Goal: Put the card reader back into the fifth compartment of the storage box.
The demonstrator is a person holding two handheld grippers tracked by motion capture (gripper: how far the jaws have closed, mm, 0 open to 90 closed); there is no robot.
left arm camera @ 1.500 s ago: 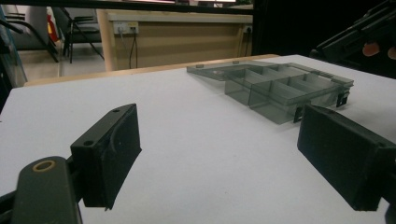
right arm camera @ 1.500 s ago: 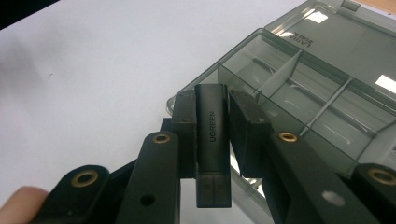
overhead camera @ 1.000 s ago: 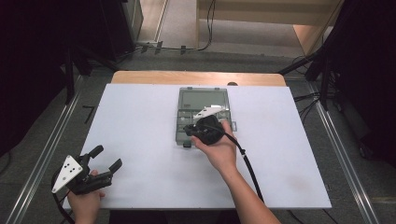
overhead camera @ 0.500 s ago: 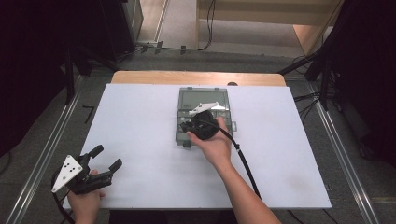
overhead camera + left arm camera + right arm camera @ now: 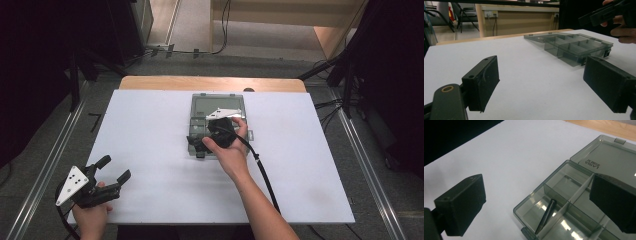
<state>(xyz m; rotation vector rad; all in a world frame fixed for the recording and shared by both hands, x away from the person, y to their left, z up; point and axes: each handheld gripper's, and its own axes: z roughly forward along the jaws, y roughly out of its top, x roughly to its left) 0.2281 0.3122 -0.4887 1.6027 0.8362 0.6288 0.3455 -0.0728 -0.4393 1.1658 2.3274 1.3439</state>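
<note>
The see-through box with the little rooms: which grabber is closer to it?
Right. The right gripper hovers over the box; the left gripper sits far off at the table's near left corner.

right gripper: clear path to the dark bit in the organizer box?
Probably yes. The right gripper hangs open over the organizer box, lid flat back, nothing covering the bit. The compartment's divider walls look tight for the jaws, though.
</note>
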